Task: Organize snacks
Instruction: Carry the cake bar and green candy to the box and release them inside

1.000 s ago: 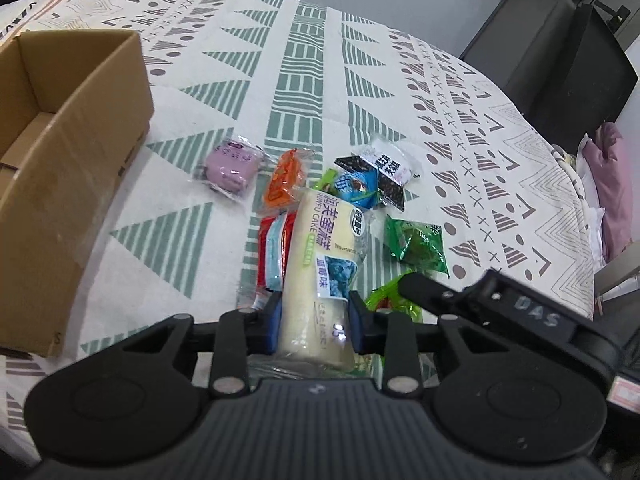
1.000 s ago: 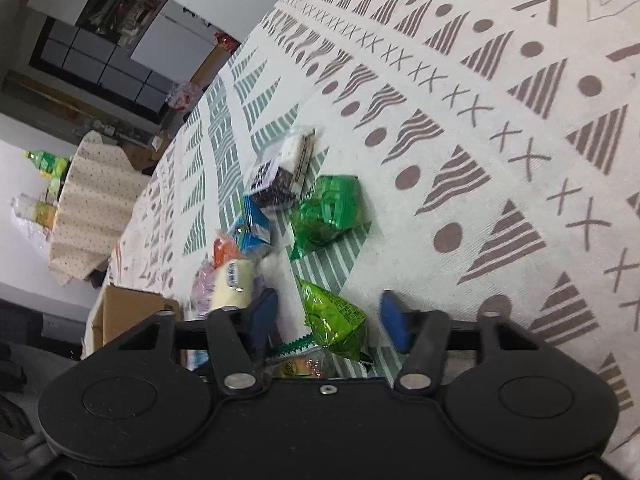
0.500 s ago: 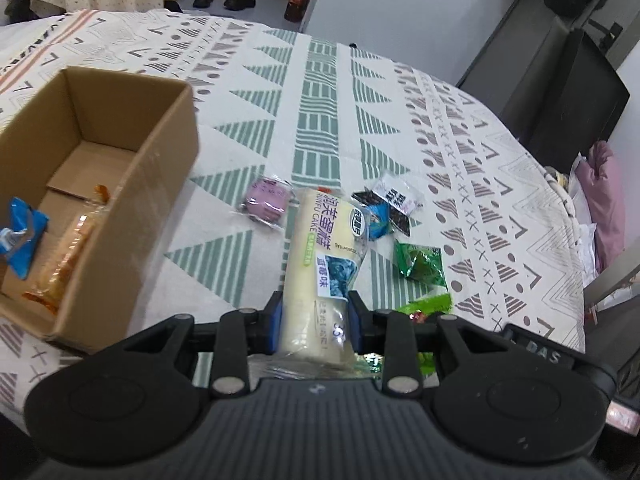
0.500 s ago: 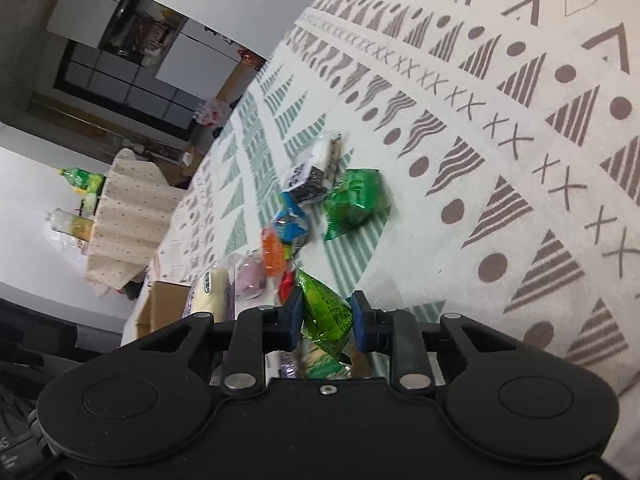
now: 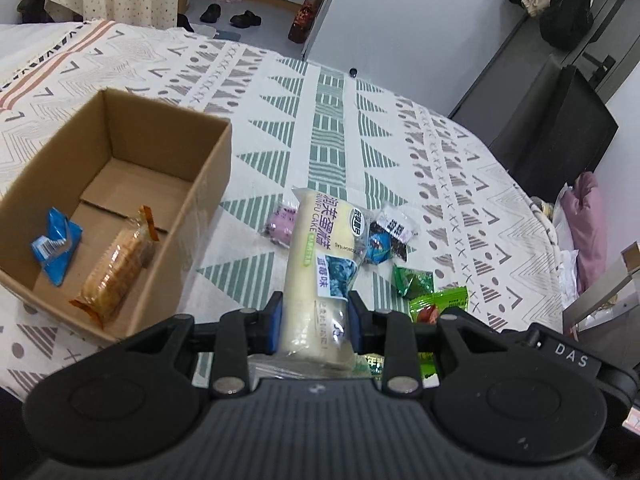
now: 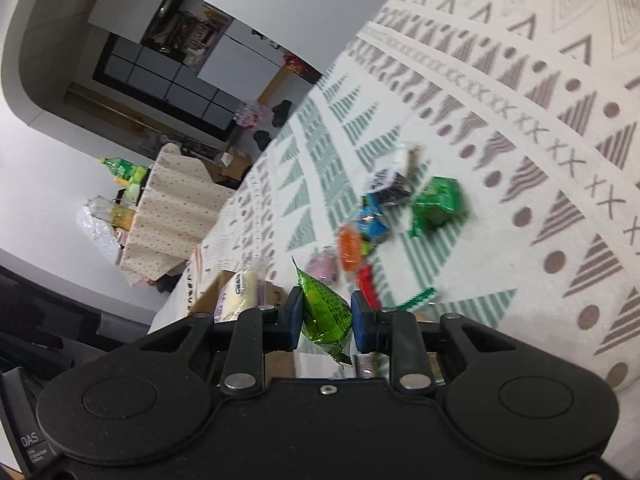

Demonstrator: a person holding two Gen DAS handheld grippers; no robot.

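Cardboard box [image 5: 120,200] sat at frame left, open to take snacks. At centre the left gripper [image 5: 314,322] pinched the cake roll [image 5: 320,272] near one end; the right gripper [image 6: 323,322] clamped a green packet [image 6: 322,312], both seemingly box-bound.

loose snacks [image 6: 384,216] motion-blurred, cake wrapper [image 5: 320,264] partly hidden
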